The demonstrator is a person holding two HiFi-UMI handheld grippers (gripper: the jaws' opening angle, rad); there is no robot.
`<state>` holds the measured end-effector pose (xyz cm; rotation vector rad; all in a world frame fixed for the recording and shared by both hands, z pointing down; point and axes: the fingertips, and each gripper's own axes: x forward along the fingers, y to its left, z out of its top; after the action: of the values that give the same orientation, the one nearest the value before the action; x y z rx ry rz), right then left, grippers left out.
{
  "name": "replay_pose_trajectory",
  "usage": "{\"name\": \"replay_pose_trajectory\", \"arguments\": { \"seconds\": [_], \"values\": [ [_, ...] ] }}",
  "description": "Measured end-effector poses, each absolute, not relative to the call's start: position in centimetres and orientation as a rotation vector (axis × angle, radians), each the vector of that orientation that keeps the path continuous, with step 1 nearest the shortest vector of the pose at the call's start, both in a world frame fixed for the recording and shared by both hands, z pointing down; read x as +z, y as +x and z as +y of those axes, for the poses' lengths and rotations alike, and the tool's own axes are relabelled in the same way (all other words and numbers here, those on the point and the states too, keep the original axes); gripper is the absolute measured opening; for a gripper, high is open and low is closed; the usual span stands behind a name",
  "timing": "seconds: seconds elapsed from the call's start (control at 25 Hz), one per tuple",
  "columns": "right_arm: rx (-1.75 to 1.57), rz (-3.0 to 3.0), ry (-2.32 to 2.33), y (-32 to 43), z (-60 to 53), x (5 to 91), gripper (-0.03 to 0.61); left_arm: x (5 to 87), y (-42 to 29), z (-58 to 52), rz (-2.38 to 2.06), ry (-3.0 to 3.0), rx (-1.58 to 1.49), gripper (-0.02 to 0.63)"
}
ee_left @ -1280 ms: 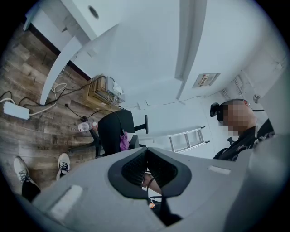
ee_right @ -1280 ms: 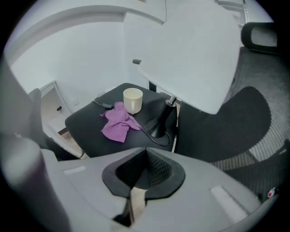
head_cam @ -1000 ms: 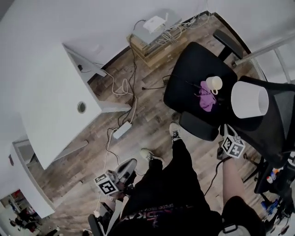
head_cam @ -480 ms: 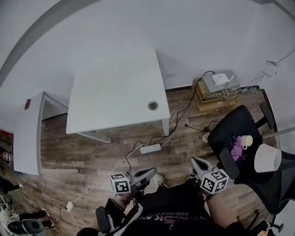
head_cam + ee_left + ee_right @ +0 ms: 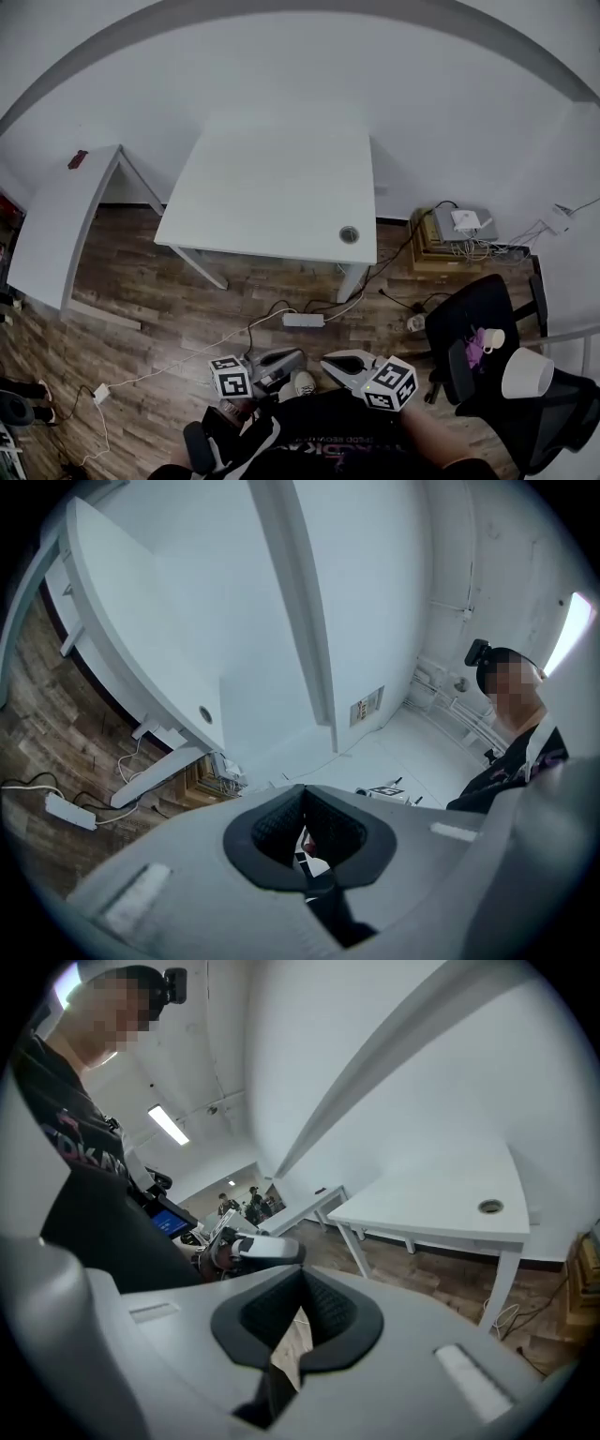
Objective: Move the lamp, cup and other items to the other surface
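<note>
Both hands swung off the chair [image 5: 472, 307] toward the white bench [image 5: 272, 187], left gripper [image 5: 296, 355] & right gripper [image 5: 328, 360] w/ jaws pressed together, empty; lamp [image 5: 527, 375], cup [image 5: 493, 339] sit on the chair, so next prob. turn back, open, grab.

Right claw [image 5: 330, 361] away from chair [image 5: 473, 314]

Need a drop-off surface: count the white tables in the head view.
2. The big table stands in the middle, by the wall; the long table runs along the left edge. Others may be out of view.
</note>
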<state>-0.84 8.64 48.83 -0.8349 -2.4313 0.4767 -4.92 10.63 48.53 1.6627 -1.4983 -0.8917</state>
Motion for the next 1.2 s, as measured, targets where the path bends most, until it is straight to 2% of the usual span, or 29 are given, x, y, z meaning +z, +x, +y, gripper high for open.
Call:
{"name": "replay_pose_trajectory", "arguments": {
  "seconds": [1.2],
  "values": [
    [0.51,-2.413,-0.85,0.1,11.3,49.6,0.005,49.2,-4.5,13.7,-1.527,1.648,-0.916,-0.003]
  ]
}}
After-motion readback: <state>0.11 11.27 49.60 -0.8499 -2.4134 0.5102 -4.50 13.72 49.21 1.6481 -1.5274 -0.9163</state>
